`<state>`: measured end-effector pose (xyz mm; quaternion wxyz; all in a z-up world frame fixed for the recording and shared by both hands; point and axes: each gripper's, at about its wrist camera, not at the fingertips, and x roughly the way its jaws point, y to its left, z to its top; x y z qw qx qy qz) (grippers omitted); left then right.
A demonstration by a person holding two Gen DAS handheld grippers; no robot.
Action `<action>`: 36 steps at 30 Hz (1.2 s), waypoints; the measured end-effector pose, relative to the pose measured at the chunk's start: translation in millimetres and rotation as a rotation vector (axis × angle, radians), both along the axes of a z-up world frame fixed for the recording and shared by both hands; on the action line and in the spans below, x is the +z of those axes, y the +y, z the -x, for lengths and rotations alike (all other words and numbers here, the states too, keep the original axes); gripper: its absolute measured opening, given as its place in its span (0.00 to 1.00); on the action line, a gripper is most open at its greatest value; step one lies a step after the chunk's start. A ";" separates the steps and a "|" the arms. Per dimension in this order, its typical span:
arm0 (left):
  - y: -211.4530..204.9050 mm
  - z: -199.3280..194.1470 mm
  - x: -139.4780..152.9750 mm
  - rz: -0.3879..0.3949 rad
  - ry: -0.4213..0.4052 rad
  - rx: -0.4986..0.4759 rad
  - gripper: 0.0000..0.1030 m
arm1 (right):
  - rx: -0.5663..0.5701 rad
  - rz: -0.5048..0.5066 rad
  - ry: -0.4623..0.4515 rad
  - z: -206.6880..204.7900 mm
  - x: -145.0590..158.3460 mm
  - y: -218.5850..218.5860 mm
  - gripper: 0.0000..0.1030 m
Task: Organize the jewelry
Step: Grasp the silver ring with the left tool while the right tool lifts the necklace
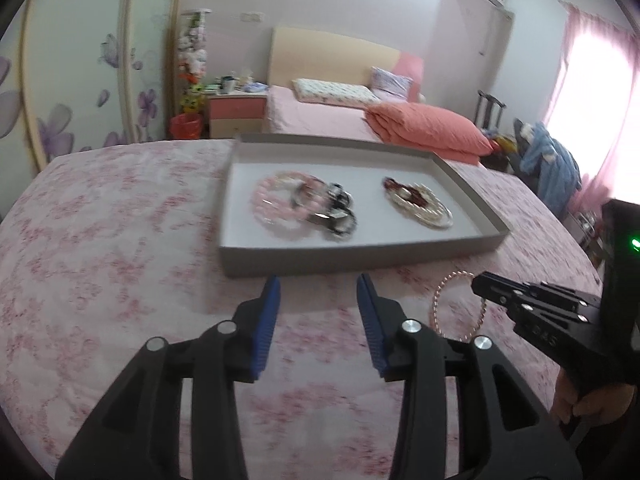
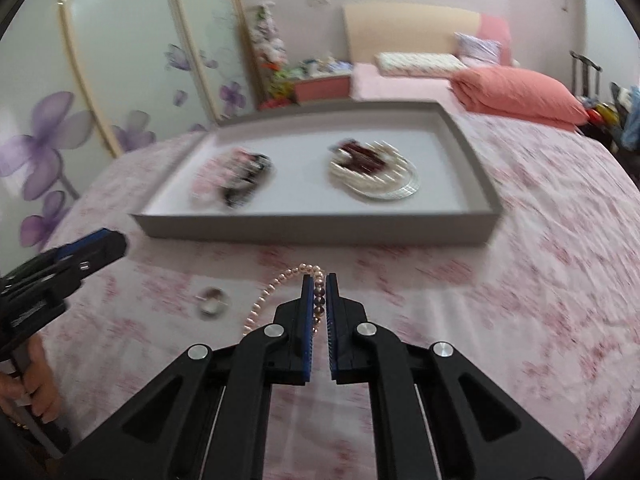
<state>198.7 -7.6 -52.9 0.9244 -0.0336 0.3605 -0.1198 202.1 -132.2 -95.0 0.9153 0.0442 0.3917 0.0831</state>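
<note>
A shallow grey tray lies on the pink floral cloth. Inside it sit a pile of pink and black bracelets on the left and a pile of white and dark red jewelry on the right. My right gripper is shut on a pink pearl bracelet, just in front of the tray. My left gripper stands open over the cloth near the tray's front wall, nothing between its blue pads. A small ring lies on the cloth.
The cloth-covered surface stretches left and toward me. Behind it stand a bed with a coral quilt, a pink nightstand and a flowered wardrobe door. A person's hand holds the right gripper's handle.
</note>
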 end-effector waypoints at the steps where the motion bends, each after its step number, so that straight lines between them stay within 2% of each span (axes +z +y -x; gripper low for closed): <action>1: -5.8 -0.1 -1.5 -0.006 0.005 -0.016 0.42 | -0.016 0.018 0.017 -1.5 -3.2 -2.9 0.07; 4: -23.4 1.8 -6.1 -0.031 0.018 -0.058 0.52 | -0.064 0.037 0.067 -6.2 -12.3 -12.4 0.06; 7: -34.2 3.7 -9.4 -0.055 0.026 -0.084 0.59 | -0.101 0.098 0.062 -5.9 -12.4 -14.6 0.06; 15: -58.0 -3.9 -25.3 -0.126 0.079 -0.117 0.59 | -0.132 0.111 0.066 -6.3 -13.4 -24.1 0.07; 23: -76.9 -19.3 -39.0 -0.163 0.127 -0.098 0.38 | -0.124 0.103 0.066 -6.8 -13.5 -27.0 0.07; 25: -79.7 -22.3 -41.9 -0.183 0.133 -0.085 0.23 | -0.123 0.103 0.067 -6.9 -13.1 -26.7 0.07; 29: -69.5 -23.9 -43.2 -0.210 0.134 -0.038 0.21 | -0.106 0.102 0.066 -7.3 -13.0 -24.7 0.07; 32: -46.2 -23.2 -43.7 -0.209 0.137 0.003 0.21 | -0.060 0.102 0.064 -7.7 -12.9 -15.7 0.07; 36: -19.1 -24.8 -42.0 -0.165 0.148 0.047 0.22 | -0.024 0.116 0.061 -7.2 -12.8 -4.9 0.07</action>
